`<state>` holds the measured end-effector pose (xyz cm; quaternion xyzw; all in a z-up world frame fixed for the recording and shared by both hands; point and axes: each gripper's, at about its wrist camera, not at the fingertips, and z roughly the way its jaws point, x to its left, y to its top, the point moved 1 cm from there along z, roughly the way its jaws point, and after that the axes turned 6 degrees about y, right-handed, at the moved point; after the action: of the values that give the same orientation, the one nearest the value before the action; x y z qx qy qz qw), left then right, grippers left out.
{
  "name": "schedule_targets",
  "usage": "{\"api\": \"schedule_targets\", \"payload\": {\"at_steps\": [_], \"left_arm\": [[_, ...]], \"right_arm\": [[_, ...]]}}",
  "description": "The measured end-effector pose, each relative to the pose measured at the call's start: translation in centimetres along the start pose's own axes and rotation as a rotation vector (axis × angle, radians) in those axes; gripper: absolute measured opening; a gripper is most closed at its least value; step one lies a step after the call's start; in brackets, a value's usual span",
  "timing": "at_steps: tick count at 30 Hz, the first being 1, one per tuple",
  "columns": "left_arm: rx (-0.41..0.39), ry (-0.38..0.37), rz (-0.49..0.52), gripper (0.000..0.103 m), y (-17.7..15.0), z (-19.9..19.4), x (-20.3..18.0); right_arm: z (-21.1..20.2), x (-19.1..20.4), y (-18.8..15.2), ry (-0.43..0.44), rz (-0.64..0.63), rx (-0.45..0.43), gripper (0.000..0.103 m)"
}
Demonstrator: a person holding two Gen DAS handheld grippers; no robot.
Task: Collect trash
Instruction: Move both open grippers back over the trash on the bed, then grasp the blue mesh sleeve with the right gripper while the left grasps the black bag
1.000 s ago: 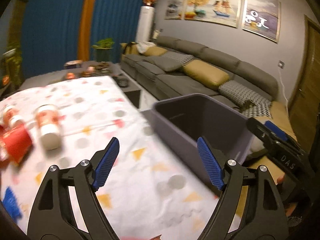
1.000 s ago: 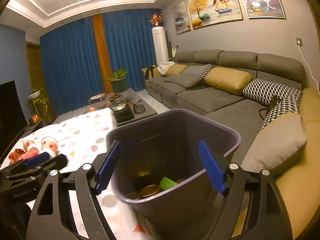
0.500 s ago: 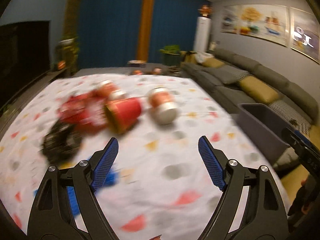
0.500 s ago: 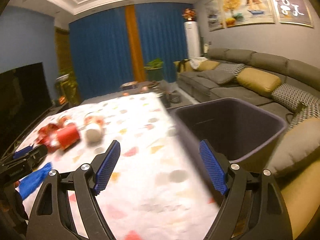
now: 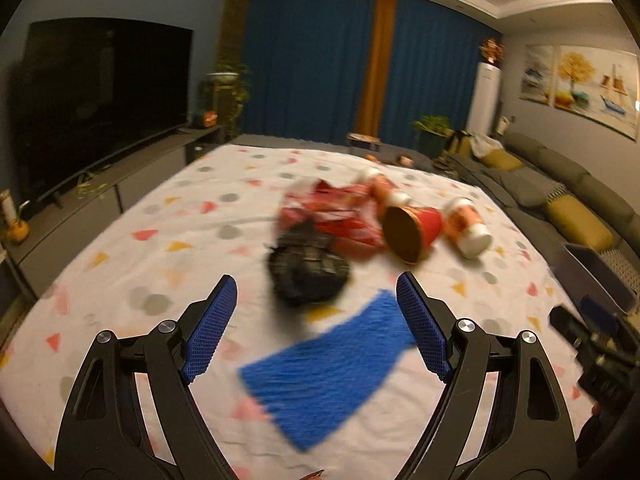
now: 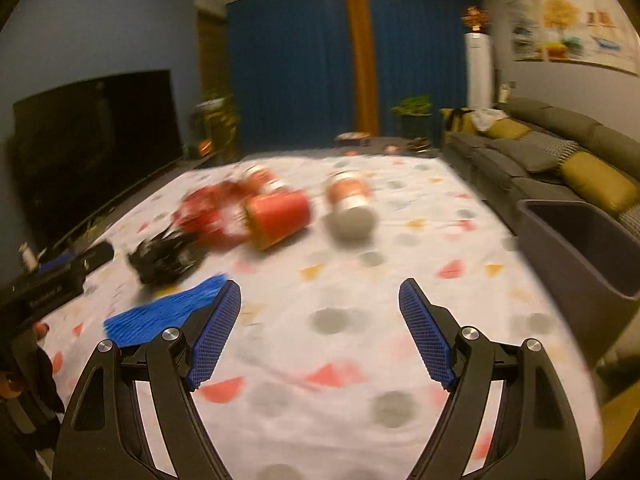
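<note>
Trash lies in a blurred heap on the patterned tablecloth (image 5: 160, 240): a blue mesh sleeve (image 5: 324, 364), a black crumpled piece (image 5: 306, 272), a red wrapper (image 5: 332, 216), a red paper cup (image 5: 412, 232) on its side and a red-and-white cup (image 5: 468, 228). My left gripper (image 5: 316, 328) hovers open over the blue sleeve, nothing between its fingers. My right gripper (image 6: 320, 336) is open above bare cloth, with the red cup (image 6: 280, 216), the other cup (image 6: 352, 208) and the blue sleeve (image 6: 160, 312) ahead and to its left. The grey bin (image 6: 580, 248) stands at the table's right edge.
A dark television (image 5: 100, 100) on a low cabinet runs along the left. A grey sofa (image 6: 540, 152) with yellow cushions lines the right wall. Blue curtains (image 5: 320, 72) hang at the back. The other gripper's body (image 6: 52, 284) shows at the left edge of the right wrist view.
Both grippers have swung left, away from the grey bin and toward the trash heap. The bin has slid to the right edge of both views. Both jaws stayed open.
</note>
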<state>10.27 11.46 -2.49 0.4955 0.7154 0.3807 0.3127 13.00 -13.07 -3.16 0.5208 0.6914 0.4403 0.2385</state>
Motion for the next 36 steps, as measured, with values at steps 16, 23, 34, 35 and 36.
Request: {"api": "schedule_targets", "payload": {"at_steps": [16,23,34,35,36], "left_arm": [[-0.039,0.078,-0.087,0.080,0.5,-0.1,6.7],[-0.035,0.070,-0.101,0.080,0.5,0.3,7.2],[-0.019,0.069,-0.108,0.080,0.2,0.9,7.5],[-0.017,0.068,-0.109,0.080,0.2,1.0,7.5],[-0.014,0.066,-0.109,0.080,0.2,1.0,7.5]], "right_arm": [[8.4,8.0,-0.4,0.079,-0.117,0.191,0.079],[10.7,8.5,-0.6,0.078,-0.121,0.261,0.079],[13.3,8.8,-1.2,0.100,-0.131,0.382,0.063],[13.3,8.9,-1.3,0.105,-0.131,0.385,0.061],[13.3,8.9,-1.3,0.114,-0.134,0.387,0.057]]}}
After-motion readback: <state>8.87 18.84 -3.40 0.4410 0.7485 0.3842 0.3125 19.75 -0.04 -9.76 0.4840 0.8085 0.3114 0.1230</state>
